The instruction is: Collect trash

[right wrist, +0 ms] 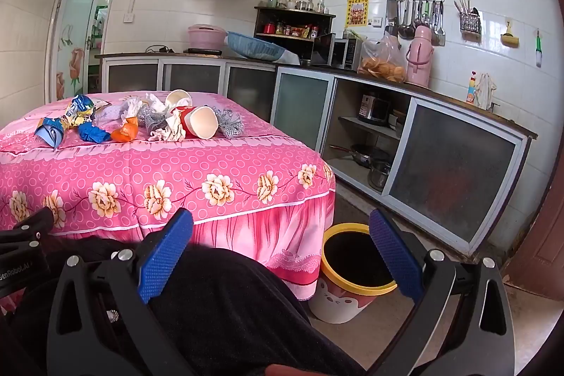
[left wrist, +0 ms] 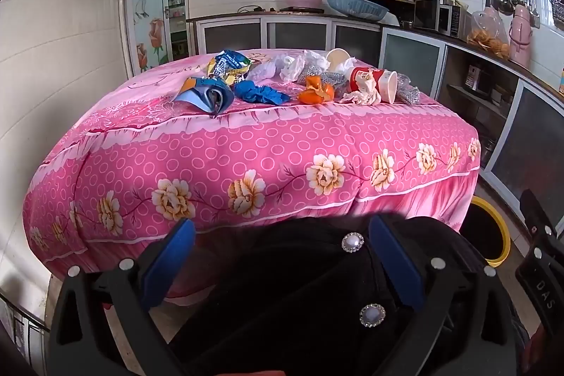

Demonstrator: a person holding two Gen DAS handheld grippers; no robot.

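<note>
Both claws, left (left wrist: 282,256) and right (right wrist: 282,252), are gaping empty; trash (right wrist: 141,122) is lying well ahead, left of the right claw; bin (right wrist: 356,270) is sitting just below it.

**Black tongs, blue pads**

Both tongs, left (left wrist: 282,261) and right (right wrist: 280,256), have black frames with silver screws and textured blue pads. White lettering marks the bodies. The person wears a black garment (left wrist: 303,305) with pearl-and-rhinestone buttons (left wrist: 352,240).

I see a table (right wrist: 225,164) draped in pink floral cloth. On top lie blue snack wrappers (left wrist: 211,90), a blue glove (left wrist: 261,93), orange peel (left wrist: 315,90), crumpled tissues (left wrist: 363,94), a tipped red paper cup (right wrist: 197,125) and what may be silver mesh (right wrist: 231,125).
</note>
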